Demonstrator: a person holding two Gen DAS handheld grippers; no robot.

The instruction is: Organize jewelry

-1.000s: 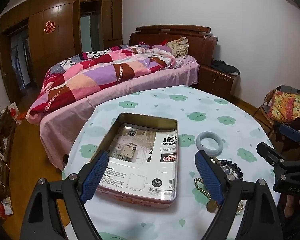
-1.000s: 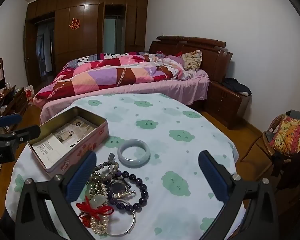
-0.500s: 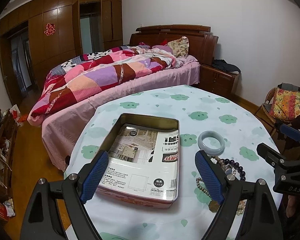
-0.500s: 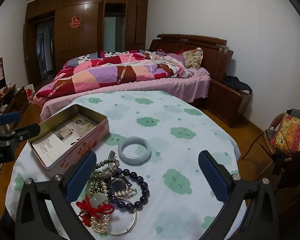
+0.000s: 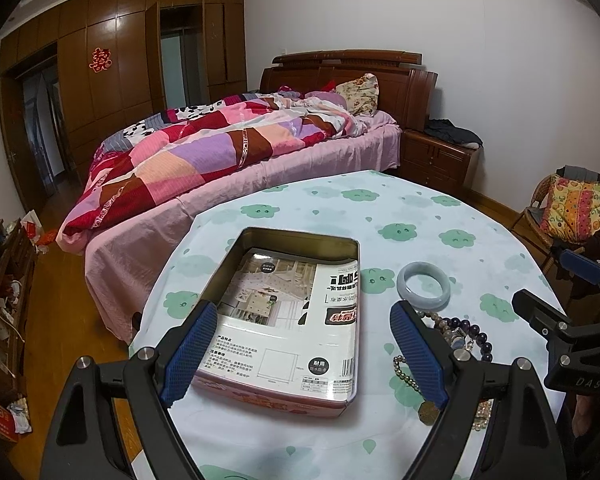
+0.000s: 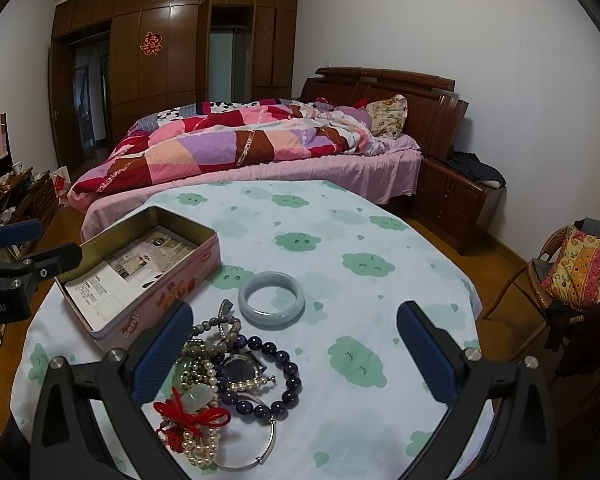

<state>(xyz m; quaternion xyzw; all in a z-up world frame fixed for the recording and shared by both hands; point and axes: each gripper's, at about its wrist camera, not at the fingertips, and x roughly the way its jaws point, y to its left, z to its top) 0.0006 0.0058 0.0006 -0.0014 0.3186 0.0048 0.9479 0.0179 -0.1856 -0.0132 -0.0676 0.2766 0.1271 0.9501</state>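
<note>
Nearest the right gripper (image 6: 296,354), a tangled heap of jewelry (image 6: 224,376) lies on the table (image 6: 380,288): a purple bead bracelet (image 6: 278,376), pearl strands (image 6: 198,446), a red knotted cord (image 6: 188,416) and a thin silver bangle (image 6: 260,456). The fingers (image 6: 162,354) stand wide apart and hold nothing; the heap sits low between them, toward the left one, which suggests a pick from the pile is being lined up.

The left gripper (image 5: 304,356) hangs over the near end of the tin (image 5: 352,312), its fingers (image 5: 190,354) likewise spread wide and empty. Judging by that pose, it is there to steady the tin or wait beside it, not to grasp anything yet.

Just beyond the heap, a pale jade bangle (image 6: 271,299) lies flat by itself, apart from the tangle and just beside the tin, so it looks the easiest piece to take cleanly.

The tin is open, with no lid in view. Inside lies only a printed paper sheet (image 5: 288,328), flat on the bottom like a liner. No jewelry is in it, so sorting seems barely begun.

Past the table stands a bed (image 6: 260,148) with a patchwork quilt.
</note>
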